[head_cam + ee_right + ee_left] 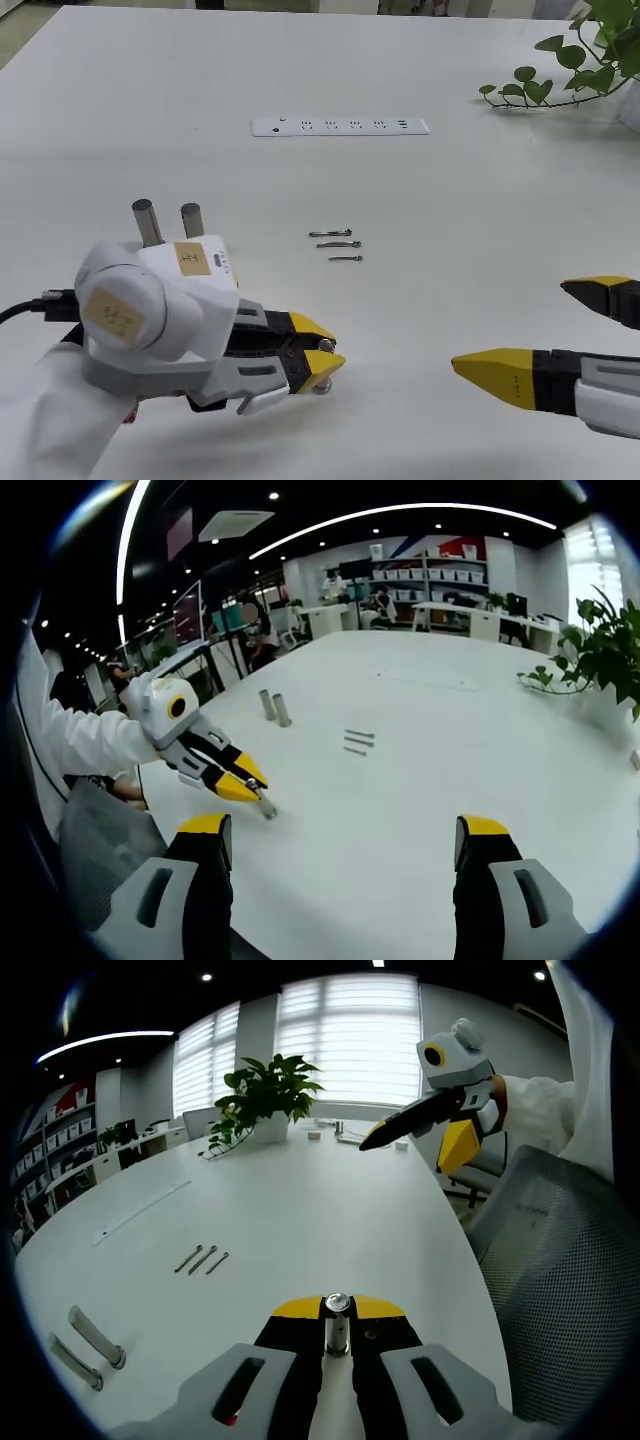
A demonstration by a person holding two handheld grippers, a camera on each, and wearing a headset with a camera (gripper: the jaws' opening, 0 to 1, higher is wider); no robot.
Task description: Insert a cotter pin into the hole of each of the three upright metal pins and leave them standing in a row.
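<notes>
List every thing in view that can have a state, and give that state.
left gripper: shut on the held metal pin
held metal pin: clamped between the jaws
right gripper: open, holding nothing
two standing metal pins: upright, side by side, no cotter pin in them
three cotter pins: lying loose on the table
power strip: nothing plugged in

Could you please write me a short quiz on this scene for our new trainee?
1. True or false: the right gripper is open and holds nothing.
2. How many thin metal cotter pins lie loose on the white table?
3. The left gripper is shut on: A) a short grey metal pin; B) a cotter pin; C) nothing at all.
Key: 1 true; 2 three; 3 A.
</notes>
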